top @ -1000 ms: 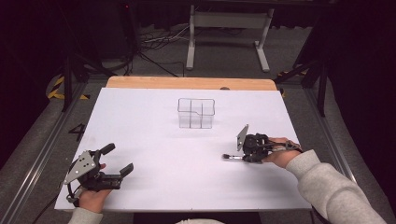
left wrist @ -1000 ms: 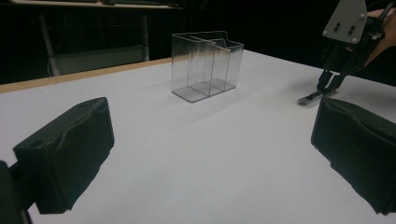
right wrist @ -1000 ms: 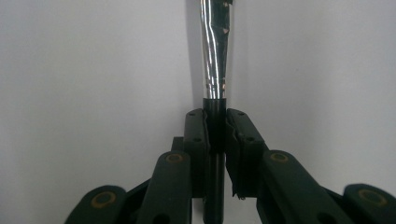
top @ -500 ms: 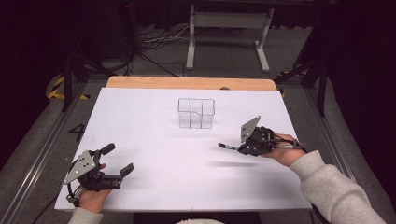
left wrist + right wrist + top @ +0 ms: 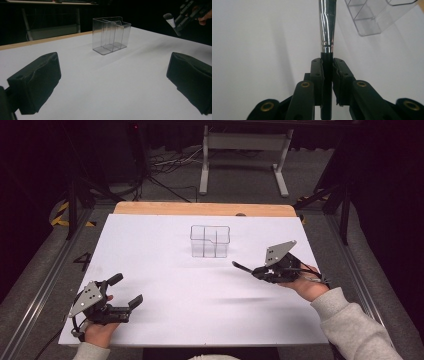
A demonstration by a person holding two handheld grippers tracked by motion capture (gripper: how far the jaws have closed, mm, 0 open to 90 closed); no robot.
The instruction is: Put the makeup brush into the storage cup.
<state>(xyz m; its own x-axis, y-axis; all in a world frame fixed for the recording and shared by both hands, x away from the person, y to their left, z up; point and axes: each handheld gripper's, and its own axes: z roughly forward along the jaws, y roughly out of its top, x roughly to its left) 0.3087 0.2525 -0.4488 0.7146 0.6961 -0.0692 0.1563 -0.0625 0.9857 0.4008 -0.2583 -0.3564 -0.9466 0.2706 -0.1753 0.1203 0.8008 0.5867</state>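
Your bench [image 5: 165,255] is a wide white top with a wood strip along its far edge. Nothing but one clear organizer [image 5: 210,241] stands on it, upright, near the middle of the far edge, a little in from the wood strip; divider walls split it into compartments, seen also from the left gripper view [image 5: 111,33].

Your left tongs [image 5: 126,291] sit at the near left corner, low over the bench, jaws spread wide apart with only bare white surface between them. Well apart from the organizer.

Your right tongs [image 5: 260,271] are toward the right edge, lifted off the bench, pointing left toward the middle. Jaws are pressed together on the black handle of a makeup brush [image 5: 326,37]; the handle runs between the pads [image 5: 317,75] and the silver ferrule sticks out past the tips. In the left gripper view the brush's head [image 5: 169,20] shows at the top right, light bristles with a dark tip, clear of the bench. The brush is held in the air, near the organizer's right side, not touching it.
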